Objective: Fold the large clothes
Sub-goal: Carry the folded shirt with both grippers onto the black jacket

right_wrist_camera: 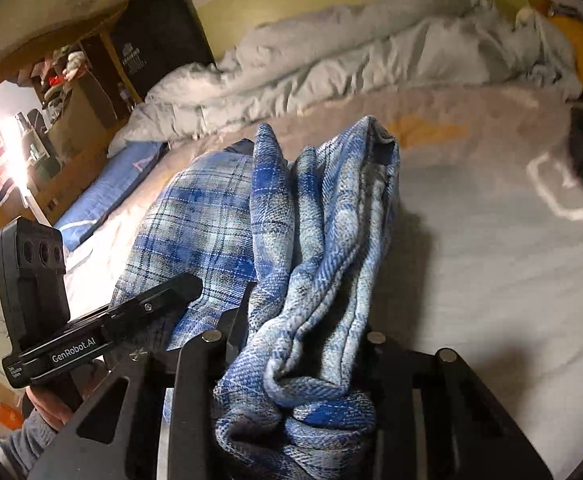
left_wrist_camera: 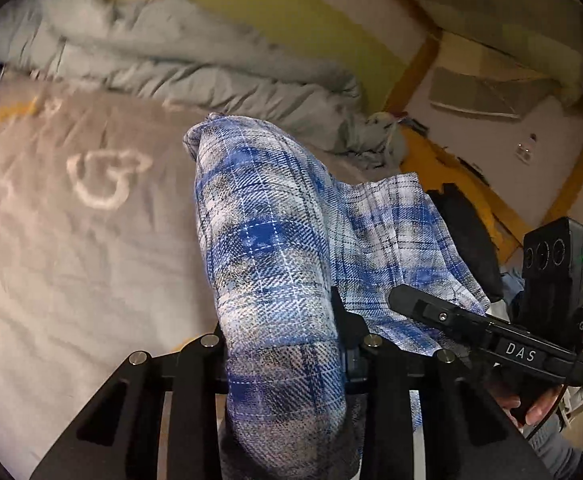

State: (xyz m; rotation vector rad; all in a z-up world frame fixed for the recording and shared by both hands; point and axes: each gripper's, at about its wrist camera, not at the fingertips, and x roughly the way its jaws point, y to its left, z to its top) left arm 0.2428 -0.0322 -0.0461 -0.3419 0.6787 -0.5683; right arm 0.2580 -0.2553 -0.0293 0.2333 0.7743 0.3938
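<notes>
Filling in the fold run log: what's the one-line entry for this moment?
phase: lift | left gripper: shut on plaid shirt | right gripper: shut on plaid shirt | shirt: bunched, raised above bed sheet | fold: not yet done

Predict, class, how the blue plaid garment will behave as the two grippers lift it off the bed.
The plaid garment is probably floppy: it bunches and droops between the left gripper and right gripper. Its woven, fuzzy surface likely resists slipping. Loose folds may sag unevenly.
</notes>
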